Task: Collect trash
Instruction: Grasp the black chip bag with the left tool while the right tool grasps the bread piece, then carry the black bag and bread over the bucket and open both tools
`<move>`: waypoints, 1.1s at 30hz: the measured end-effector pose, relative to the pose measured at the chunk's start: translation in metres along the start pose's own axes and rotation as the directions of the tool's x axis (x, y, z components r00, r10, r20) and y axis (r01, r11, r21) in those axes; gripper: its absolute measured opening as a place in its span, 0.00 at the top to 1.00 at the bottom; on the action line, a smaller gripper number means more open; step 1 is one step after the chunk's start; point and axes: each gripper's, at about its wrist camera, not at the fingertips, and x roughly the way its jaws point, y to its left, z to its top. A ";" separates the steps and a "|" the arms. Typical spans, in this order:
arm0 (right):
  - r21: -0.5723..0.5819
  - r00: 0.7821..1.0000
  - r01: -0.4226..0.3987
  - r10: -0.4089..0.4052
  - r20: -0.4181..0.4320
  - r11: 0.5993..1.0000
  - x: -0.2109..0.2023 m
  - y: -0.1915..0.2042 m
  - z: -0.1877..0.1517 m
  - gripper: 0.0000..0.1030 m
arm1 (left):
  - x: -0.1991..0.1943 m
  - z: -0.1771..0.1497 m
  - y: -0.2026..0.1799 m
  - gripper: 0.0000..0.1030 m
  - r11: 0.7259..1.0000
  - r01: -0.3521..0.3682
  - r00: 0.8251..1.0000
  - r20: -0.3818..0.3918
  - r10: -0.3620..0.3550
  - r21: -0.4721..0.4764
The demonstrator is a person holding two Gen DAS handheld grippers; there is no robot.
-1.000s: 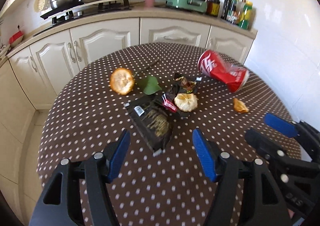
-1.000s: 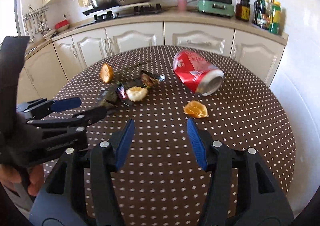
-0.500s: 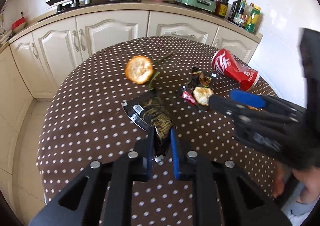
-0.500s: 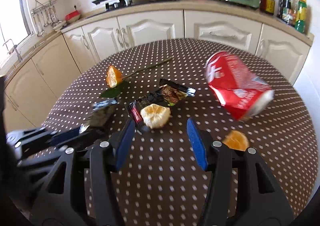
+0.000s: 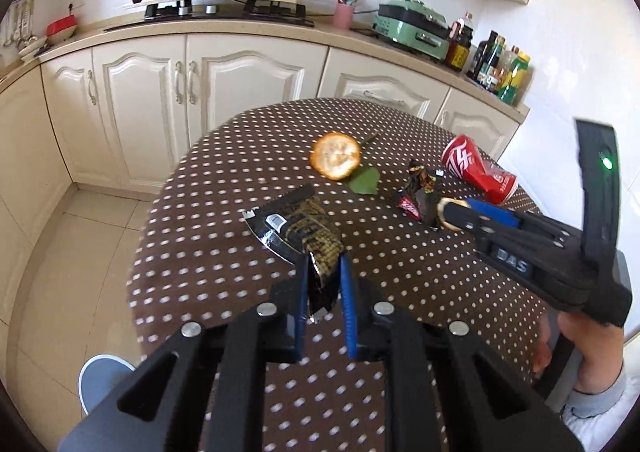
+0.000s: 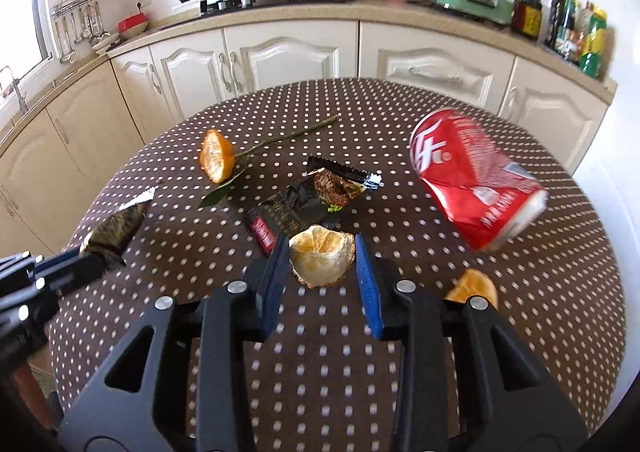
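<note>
Left gripper (image 5: 324,284) is clamped on the near end of the dark wrapper (image 5: 304,228), whose far end fans out over the spotted tabletop (image 5: 208,252), seemingly lifted off it. Right gripper (image 6: 322,264) has its blue fingers (image 6: 366,284) either side of a pale peel (image 6: 322,258), close against it, though I cannot tell whether they are pinching it yet. Just beyond that peel lies a black candy wrapper (image 6: 308,200), then an orange half (image 6: 216,160) beside a leafy stem (image 6: 256,150). The crushed red can (image 6: 472,180) lies to the right, with a small peel piece (image 6: 472,286) near the right gripper's shoulder.

Half a second ago the left gripper already pinched the wrapper low on the tabletop; now it sits higher. The right gripper was spread short of the peel and has since narrowed around it.
</note>
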 end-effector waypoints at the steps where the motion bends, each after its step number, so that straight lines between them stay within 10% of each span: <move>1: 0.000 1.000 -0.003 0.003 0.008 1.000 -0.005 0.002 -0.002 0.68 | -0.006 -0.002 0.006 0.86 1.000 -0.002 1.000 0.008 0.002 -0.006; 16: -0.213 0.957 -0.275 0.289 0.038 0.938 -0.048 0.208 -0.024 0.68 | -0.100 -0.062 0.146 0.86 0.972 -0.111 0.989 0.075 0.129 -0.206; 25: -0.329 0.902 -0.432 0.413 -0.129 0.840 -0.001 0.366 -0.069 0.68 | -0.133 -0.146 0.284 0.86 0.873 -0.306 0.949 -0.050 0.311 -0.379; 33: -0.350 0.864 -0.494 0.402 -0.304 0.796 0.068 0.443 -0.125 0.68 | -0.100 -0.213 0.368 0.86 0.790 -0.354 0.935 -0.187 0.301 -0.500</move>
